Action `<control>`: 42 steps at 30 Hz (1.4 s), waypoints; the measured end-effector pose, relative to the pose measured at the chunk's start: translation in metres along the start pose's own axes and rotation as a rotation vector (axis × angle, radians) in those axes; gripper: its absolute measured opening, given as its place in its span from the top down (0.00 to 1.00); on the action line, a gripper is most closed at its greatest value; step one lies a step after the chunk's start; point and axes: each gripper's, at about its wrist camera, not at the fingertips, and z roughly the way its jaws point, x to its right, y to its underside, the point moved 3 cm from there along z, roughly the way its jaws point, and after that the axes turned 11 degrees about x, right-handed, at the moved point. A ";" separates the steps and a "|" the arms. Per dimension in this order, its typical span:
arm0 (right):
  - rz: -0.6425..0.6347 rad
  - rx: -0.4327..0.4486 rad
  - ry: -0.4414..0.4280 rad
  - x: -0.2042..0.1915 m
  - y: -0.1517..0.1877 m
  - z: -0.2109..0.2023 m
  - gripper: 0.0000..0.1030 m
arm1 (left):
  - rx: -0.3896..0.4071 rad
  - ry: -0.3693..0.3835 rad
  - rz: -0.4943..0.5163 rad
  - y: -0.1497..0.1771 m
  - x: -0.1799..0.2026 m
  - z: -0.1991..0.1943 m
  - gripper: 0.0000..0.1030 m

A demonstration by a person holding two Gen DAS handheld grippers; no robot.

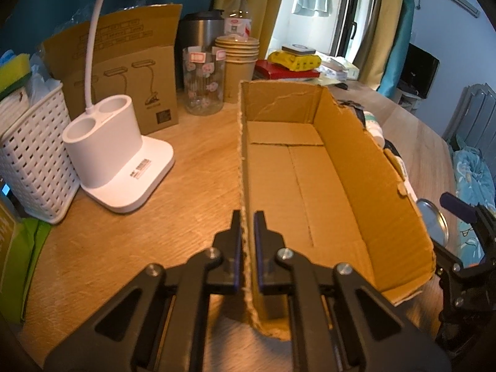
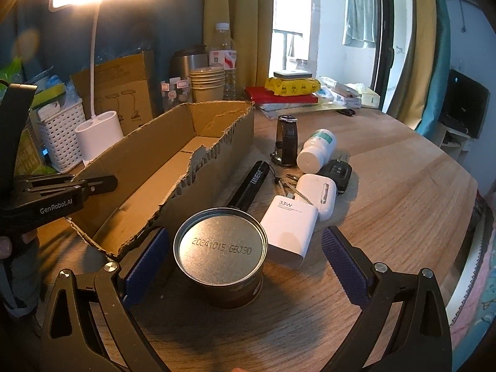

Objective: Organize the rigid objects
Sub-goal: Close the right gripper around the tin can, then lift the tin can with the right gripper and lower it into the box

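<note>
Jaws of the right gripper [image 2: 245,257] stood wide apart, straddling the upright tin can [image 2: 220,255] without touching it, likely lined up to pick it up first. Stood on the wooden table [image 2: 387,192] hard against the near corner of the cardboard box [image 2: 148,167], stamped lid facing up. Left gripper [image 1: 247,241] was pinched shut on the box's near left wall, probably to steady it for loading. Ran lengthwise away from both cameras toward the window, open side up, nothing inside. Beyond the can lay the white 33W charger [image 2: 291,229], a white earbud case [image 2: 319,195] and a car key [image 2: 338,170]; a black flashlight [image 2: 252,184] pointed along the box's right wall. Farther off, a white pill bottle [image 2: 316,148] lay tipped on its side, cap toward the camera.
</note>
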 end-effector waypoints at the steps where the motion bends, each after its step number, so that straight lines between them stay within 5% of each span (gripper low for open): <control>1: -0.001 0.003 -0.002 0.000 0.000 0.000 0.04 | 0.000 0.000 -0.001 0.000 0.000 0.000 0.93; 6: -0.026 0.001 -0.002 -0.005 0.002 0.001 0.14 | 0.002 0.001 -0.001 0.000 0.000 -0.001 0.93; 11: -0.035 -0.003 -0.025 -0.011 0.004 0.001 0.43 | 0.002 0.000 0.000 0.000 0.000 -0.001 0.93; 31: -0.017 0.105 0.016 0.002 -0.027 -0.040 0.43 | 0.005 -0.007 0.012 -0.002 0.000 0.000 0.93; 42: -0.046 0.216 -0.063 -0.018 -0.073 -0.063 0.43 | 0.008 -0.006 0.016 -0.001 0.001 -0.001 0.93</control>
